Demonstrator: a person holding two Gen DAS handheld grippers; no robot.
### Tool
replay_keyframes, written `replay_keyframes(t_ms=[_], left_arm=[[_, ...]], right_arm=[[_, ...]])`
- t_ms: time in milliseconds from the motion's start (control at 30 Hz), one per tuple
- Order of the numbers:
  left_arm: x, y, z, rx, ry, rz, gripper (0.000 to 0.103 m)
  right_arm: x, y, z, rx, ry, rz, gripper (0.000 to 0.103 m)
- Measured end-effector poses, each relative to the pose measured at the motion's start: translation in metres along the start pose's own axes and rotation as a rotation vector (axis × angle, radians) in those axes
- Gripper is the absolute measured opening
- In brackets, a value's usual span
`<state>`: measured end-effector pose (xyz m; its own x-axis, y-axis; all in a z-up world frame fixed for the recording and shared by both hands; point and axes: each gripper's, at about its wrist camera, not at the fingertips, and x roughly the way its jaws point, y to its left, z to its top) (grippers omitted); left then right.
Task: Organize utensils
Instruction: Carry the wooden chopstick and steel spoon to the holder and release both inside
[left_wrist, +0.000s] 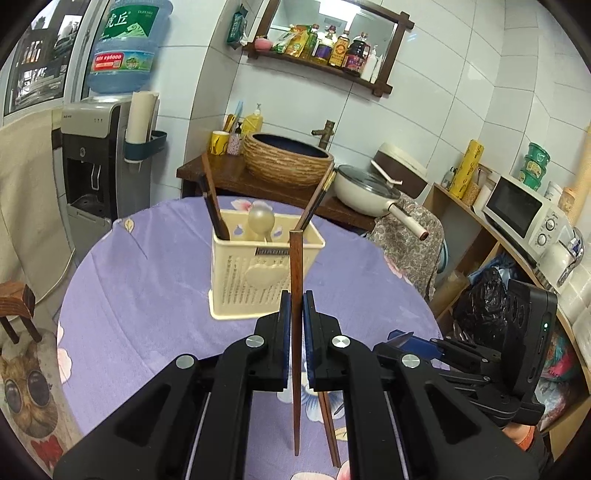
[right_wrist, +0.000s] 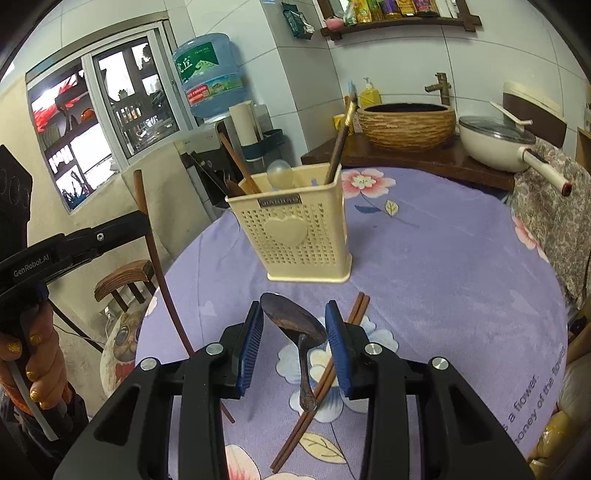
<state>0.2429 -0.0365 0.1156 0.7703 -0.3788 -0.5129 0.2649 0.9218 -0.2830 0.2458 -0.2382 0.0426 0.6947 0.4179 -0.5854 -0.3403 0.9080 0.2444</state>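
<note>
Above purple table, left gripper (left_wrist: 296, 306) clamps upright chopstick (left_wrist: 295, 295) short of holder (left_wrist: 264, 273) — pinch looks thin (may pivot, miss slot); right gripper (right_wrist: 294, 332) agape over spoon (right_wrist: 295, 325).

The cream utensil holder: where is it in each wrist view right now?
Left wrist: cream utensil holder sits centre frame, just beyond the left gripper holding a wooden chopstick.
Right wrist: upper centre, beyond the metal spoon.
Shared landmark: the woven basin behind it.
</note>
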Motion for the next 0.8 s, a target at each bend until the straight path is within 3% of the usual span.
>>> replay_keyframes(t_ms=[100, 300, 400, 467, 600, 800], left_arm=[[-0.005, -0.003, 0.025, 0.005, -0.033, -0.001, 0.007], [-0.014, -0.008, 0.101, 0.006, -0.109, 0.022, 0.007], [-0.019, -0.009, 0.145, 0.0, -0.165, 0.063, 0.007], [-0.015, -0.01, 0.169, -0.001, -0.208, 0.13, 0.007], [0.007, -0.002, 0.191, -0.025, -0.219, 0.198, 0.007], [0.05, 0.025, 0.191, -0.081, -0.202, 0.258, 0.007]], right_arm=[[-0.007, 0.007, 0.022, -0.03, -0.043, 0.0, 0.034], [-0.028, 0.022, 0.103, -0.085, -0.182, -0.003, 0.034], [-0.031, 0.03, 0.143, -0.112, -0.26, -0.043, 0.034], [-0.023, 0.032, 0.164, -0.12, -0.285, -0.069, 0.034], [0.003, 0.029, 0.181, -0.108, -0.295, -0.104, 0.034], [0.049, 0.017, 0.167, -0.108, -0.289, -0.149, 0.034]])
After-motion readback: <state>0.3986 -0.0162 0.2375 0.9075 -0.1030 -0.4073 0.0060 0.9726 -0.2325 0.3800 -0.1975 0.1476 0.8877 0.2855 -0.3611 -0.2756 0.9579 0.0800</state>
